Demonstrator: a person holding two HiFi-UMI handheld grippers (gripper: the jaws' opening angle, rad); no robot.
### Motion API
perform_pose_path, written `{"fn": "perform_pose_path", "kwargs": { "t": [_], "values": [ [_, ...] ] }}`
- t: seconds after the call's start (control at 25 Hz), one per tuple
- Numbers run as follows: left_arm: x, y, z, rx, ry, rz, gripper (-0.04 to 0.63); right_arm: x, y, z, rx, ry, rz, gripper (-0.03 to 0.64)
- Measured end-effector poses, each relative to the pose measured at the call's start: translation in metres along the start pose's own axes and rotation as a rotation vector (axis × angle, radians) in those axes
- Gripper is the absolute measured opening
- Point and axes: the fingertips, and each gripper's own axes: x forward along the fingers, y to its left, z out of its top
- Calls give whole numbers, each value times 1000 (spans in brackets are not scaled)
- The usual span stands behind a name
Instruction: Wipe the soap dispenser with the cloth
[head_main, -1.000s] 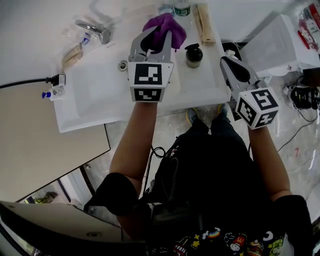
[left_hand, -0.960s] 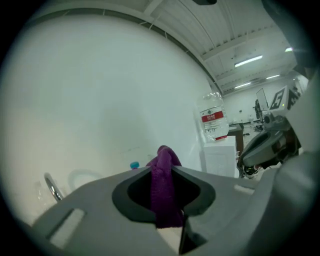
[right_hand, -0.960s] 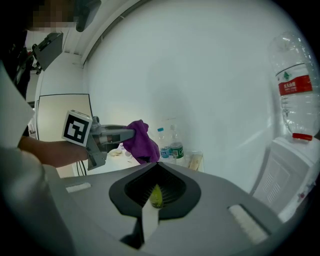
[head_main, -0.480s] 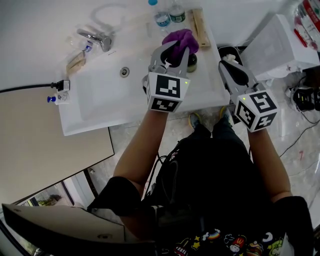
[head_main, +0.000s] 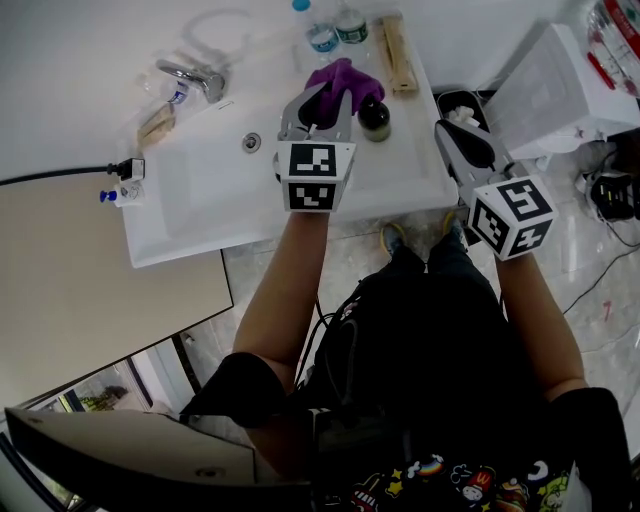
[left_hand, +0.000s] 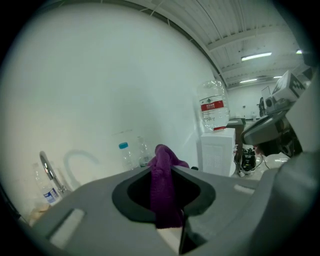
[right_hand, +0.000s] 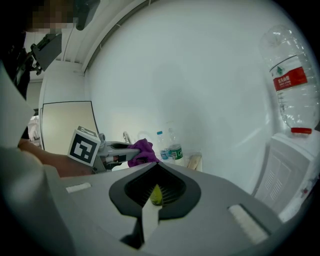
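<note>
White washbasin tabletop against a plain wall: wiping in progress, cloth just off the dispenser.

Left gripper fingers are clamped on the purple cloth, which bunches out past their tips; the left gripper view confirms the pinch. Half a second ago the cloth sat over the soap dispenser; now it lies just beside the dispenser's left side and the dark pump top is exposed again. Judgement: one pass is done and more strokes are likely needed. The dispenser stands upright toward the tabletop's right end, right of the basin. Right gripper hangs off the right edge with fingers together, gripping nothing identifiable; a small yellow-green speck shows at the seam.
</note>
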Motion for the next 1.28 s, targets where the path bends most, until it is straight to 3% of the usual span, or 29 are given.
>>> {"fn": "perform_pose_path", "kwargs": {
  "t": [0.52,0.88,1.28],
  "values": [
    [-3,-19,-91,-100,155,7,82,-10,3,-12,-23,53,5,25],
    [9,-50,-148,-114,284,-17,82,-6,3,-20,-33,96,54,25],
    [-2,-99,-141,-147,330,-63,82,-9,-22,-24,-6,104,111,25]
  ]
}}
